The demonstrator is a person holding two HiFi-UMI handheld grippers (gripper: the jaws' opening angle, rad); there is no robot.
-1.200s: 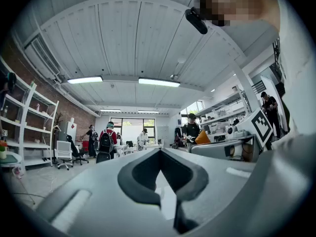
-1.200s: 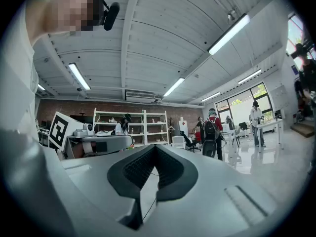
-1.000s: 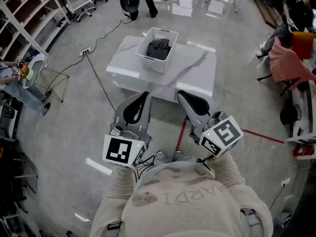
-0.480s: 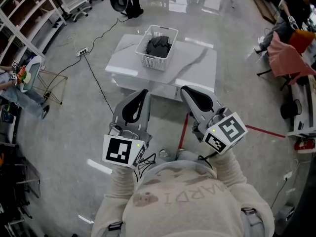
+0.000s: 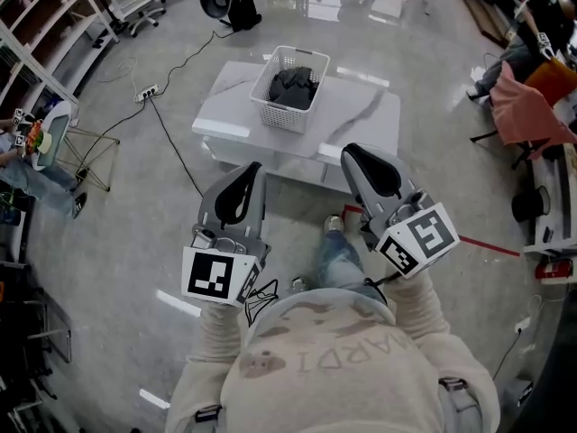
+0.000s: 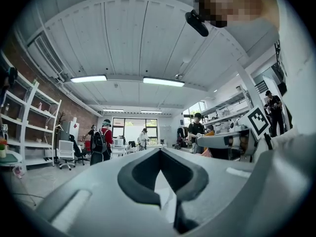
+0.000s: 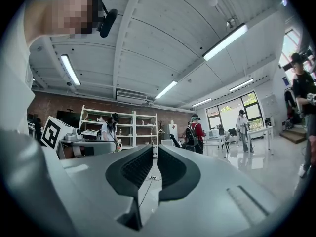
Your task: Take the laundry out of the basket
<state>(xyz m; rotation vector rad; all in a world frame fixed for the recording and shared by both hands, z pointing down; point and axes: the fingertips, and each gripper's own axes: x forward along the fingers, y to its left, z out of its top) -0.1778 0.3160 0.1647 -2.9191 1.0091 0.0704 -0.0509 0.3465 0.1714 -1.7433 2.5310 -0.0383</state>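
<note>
A white slatted laundry basket stands on a white low table ahead of me, with dark grey laundry heaped inside it. Both grippers are held close to my chest, well short of the table and apart from the basket. My left gripper points toward the table's near edge, its jaws shut and empty. My right gripper is beside it, its pads drawn together to a thin slit with nothing between them. Neither gripper view shows the basket.
White shelving lines the left wall, with a wire stand in front of it. A power strip and its black cable trail across the floor left of the table. Red tape marks the floor at right. People and chairs are at the right edge.
My jeans leg and shoe have swung forward into view between the grippers. The grippers have spread slightly apart, and both have stayed shut.
</note>
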